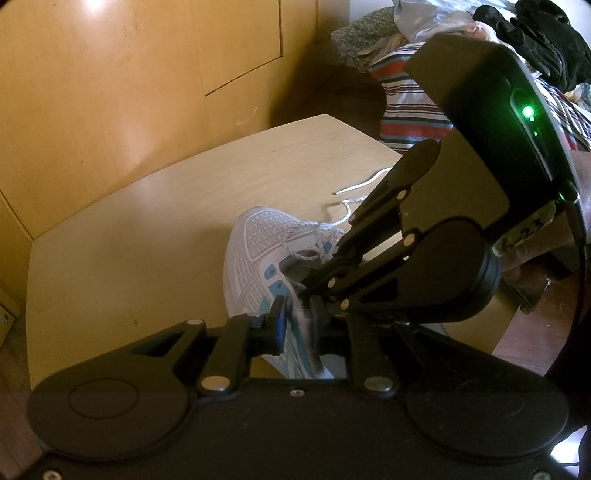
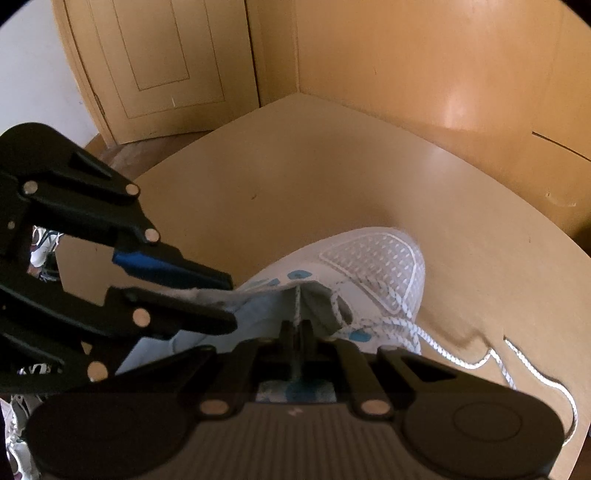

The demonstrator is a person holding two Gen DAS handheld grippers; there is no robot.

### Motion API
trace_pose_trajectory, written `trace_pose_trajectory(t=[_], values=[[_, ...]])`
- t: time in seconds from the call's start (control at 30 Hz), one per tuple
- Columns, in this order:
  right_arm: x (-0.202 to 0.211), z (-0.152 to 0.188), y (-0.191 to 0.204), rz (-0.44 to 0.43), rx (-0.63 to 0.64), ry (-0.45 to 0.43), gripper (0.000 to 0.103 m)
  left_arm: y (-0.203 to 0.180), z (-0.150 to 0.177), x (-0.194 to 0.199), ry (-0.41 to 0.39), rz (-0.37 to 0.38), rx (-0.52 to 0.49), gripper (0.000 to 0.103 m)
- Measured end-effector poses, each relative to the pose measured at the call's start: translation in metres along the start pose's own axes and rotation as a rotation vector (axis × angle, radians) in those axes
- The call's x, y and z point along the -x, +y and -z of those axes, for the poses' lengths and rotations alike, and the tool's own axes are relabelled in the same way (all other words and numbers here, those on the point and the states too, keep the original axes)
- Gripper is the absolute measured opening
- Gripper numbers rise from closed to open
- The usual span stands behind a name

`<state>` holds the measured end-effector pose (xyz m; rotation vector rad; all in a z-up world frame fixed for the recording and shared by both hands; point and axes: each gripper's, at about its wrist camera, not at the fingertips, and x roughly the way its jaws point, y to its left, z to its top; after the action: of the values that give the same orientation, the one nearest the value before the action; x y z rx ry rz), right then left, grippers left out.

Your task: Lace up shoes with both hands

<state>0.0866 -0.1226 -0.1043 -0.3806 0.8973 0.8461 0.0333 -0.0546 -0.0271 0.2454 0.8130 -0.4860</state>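
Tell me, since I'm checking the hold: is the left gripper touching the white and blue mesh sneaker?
Touching. In the left wrist view the left gripper pinches the white and blue mesh sneaker at its collar edge; the right wrist view agrees.

A pale wooden table (image 1: 147, 229) fills the middle, its far corner tucked against yellow-brown cupboard panels (image 1: 129, 74). Off past its right edge there's a striped cloth (image 1: 410, 107) draped down, with a heap of dark clothes (image 1: 532, 33) behind it. In the right wrist view, a panelled door (image 2: 155, 62) stands beyond the table's left edge.
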Motion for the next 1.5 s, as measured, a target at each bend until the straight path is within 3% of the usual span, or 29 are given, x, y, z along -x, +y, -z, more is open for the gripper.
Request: trace_pose_trajectory(t=[0.17, 0.57, 0.93, 1.2, 1.37, 1.5], values=[[0.024, 0.018, 0.012, -0.003, -0.001, -0.010, 0.004, 0.000, 0.000, 0.000, 0.002, 0.002, 0.001, 0.011], [0.031, 0.026, 0.017, 0.008, 0.012, -0.029, 0.004, 0.002, 0.000, -0.001, 0.003, 0.006, 0.002, 0.011], [0.033, 0.035, 0.015, 0.025, 0.044, -0.107, 0.004, -0.003, -0.001, -0.001, 0.007, -0.005, 0.015, 0.012], [0.033, 0.029, 0.008, 0.023, 0.044, -0.117, 0.004, -0.003, -0.007, 0.015, -0.023, -0.011, 0.028, 0.014], [0.030, 0.012, 0.006, 0.029, 0.041, -0.127, 0.004, 0.007, -0.013, 0.023, -0.098, -0.043, 0.099, 0.014], [0.027, 0.013, 0.008, 0.032, 0.046, -0.132, 0.004, 0.019, -0.005, -0.002, -0.108, -0.075, 0.231, 0.014]])
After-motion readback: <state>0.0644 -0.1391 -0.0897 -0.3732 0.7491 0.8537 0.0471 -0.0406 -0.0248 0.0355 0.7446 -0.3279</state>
